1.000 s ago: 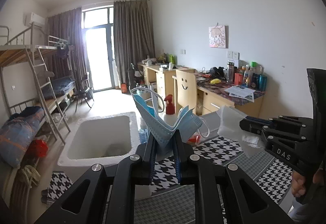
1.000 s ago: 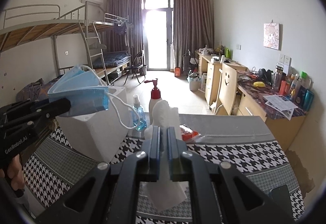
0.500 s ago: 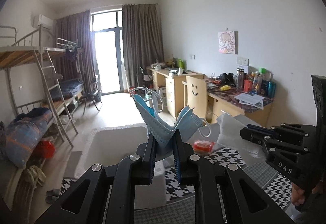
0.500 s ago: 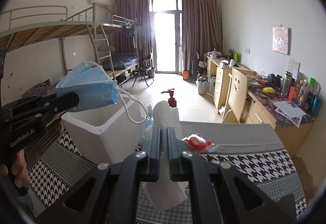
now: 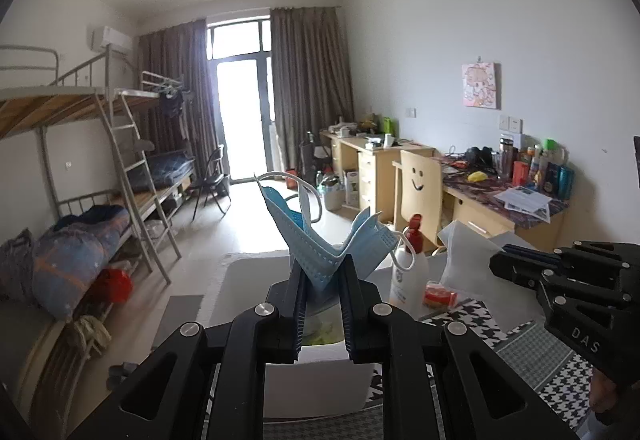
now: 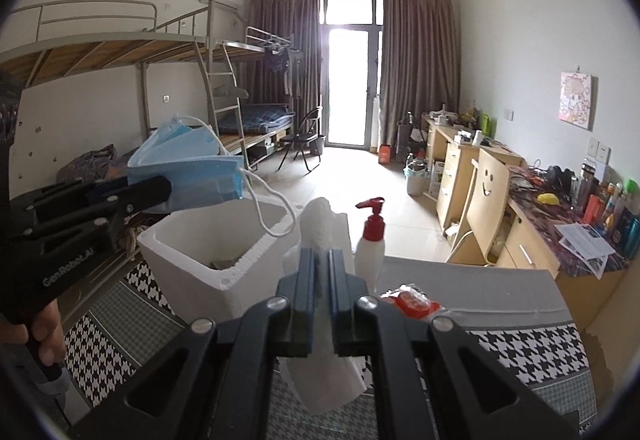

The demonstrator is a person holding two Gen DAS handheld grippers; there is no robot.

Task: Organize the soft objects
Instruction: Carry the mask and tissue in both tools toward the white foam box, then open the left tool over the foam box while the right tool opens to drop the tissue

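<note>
Above the white foam box [image 6: 224, 252], at about nine o'clock in the right wrist view, the left gripper [image 6: 166, 192] is clamped on a folded stack of blue face masks [image 6: 192, 176]. Its jaws pinch the fold low down, so in the left wrist view the two halves of the stack splay up in a V at twelve o'clock from the left gripper's own fingers, and the white ear loops [image 6: 276, 208] hang free over the box's rim.

At six o'clock in the right wrist view the right gripper [image 6: 322, 268] is pressed together on a thin, whitish, translucent bag or sheet [image 6: 320, 216]; part of it stands above the jaws and the rest droops below them. I cannot tell exactly what it is.

Both items look very light and limp, with no stiffness of their own. The masks are pleated cloth that bends wherever it is pinched, so a hold near the middle fold keeps the layers together; a grip on a loop alone would probably let them swing and fan apart. The sheet looks smooth and likely slippery, so it needs a firm, deep pinch.

A pump bottle with a red top [image 6: 372, 240] and a small red packet [image 6: 412, 302] stand on the houndstooth-patterned table [image 6: 520, 344] at about one o'clock from the right gripper, just beside the box.
</note>
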